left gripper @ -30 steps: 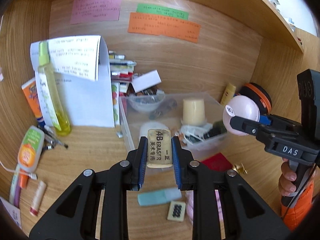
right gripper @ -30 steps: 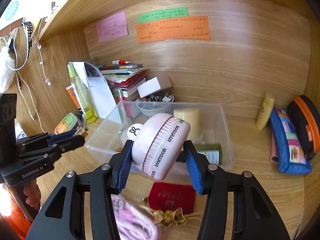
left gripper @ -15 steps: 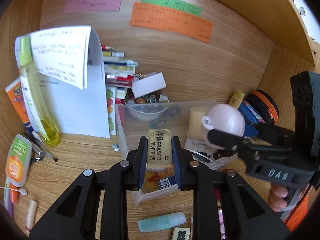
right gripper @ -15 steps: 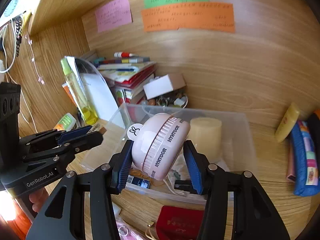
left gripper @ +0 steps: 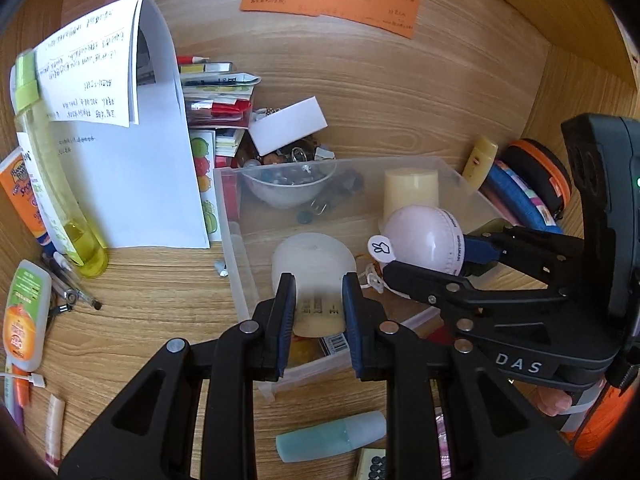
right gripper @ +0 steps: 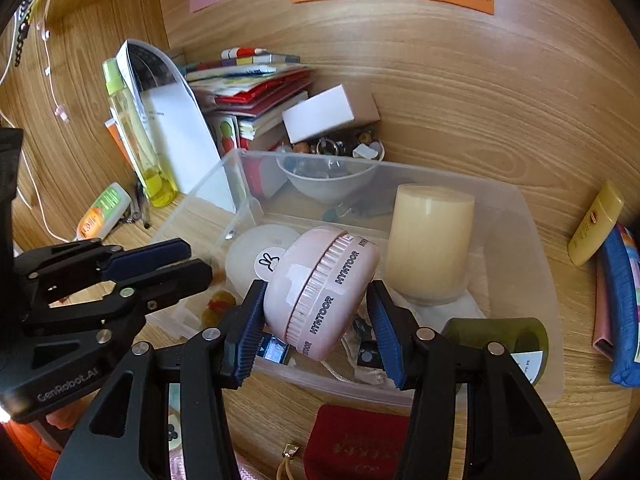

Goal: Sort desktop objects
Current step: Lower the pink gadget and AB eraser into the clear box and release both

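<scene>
A clear plastic bin stands on the wooden desk. My left gripper is over the bin's front left corner, its jaws slightly parted, and the beige eraser appears blurred between them, dropping. My right gripper holds a pink round HYNTOOR device over the bin; the device also shows in the left wrist view. Its right finger stands a little off the device, its left finger touches it. The left gripper also shows in the right wrist view.
In the bin: a cream candle, a white bowl, a white dome. Outside: a teal cap, a red pouch, a yellow bottle, stacked books, pencil cases.
Both grippers have moved forward and down over the bin. The left jaws have parted and the eraser has slipped lower between them. The pink device has come lower into the bin.
</scene>
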The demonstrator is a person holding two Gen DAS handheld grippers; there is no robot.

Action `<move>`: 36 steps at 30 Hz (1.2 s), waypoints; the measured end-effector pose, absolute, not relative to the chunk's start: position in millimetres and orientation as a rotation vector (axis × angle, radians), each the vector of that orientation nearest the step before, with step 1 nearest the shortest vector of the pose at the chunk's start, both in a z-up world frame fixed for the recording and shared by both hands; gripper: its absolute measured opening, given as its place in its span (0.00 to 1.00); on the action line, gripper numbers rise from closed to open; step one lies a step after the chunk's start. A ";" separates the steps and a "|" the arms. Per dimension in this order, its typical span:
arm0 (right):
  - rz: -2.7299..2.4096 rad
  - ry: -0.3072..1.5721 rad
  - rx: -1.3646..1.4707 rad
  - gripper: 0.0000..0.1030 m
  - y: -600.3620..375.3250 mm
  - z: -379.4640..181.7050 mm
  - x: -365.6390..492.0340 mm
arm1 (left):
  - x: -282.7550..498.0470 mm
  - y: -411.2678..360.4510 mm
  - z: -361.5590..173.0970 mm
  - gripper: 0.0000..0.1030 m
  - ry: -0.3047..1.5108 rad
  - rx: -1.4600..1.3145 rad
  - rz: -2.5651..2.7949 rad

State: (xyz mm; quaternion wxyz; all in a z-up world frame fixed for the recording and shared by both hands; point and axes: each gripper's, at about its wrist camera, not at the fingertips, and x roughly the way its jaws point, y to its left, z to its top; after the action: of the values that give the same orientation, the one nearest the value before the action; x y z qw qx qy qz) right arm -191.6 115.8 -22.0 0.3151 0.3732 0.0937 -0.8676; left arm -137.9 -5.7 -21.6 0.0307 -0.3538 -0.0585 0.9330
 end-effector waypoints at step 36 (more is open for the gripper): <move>-2.353 0.304 0.857 0.83 155.5 12.9 -135.3 | -67.7 -16.4 -2.4 0.67 -0.195 -1.030 2.923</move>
State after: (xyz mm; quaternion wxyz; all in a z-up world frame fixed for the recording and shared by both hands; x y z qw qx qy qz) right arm -135.2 155.5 12.9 0.3048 0.3235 0.1149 -0.8884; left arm -67.7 -16.4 -2.4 0.0182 -0.3316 -0.0628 0.9411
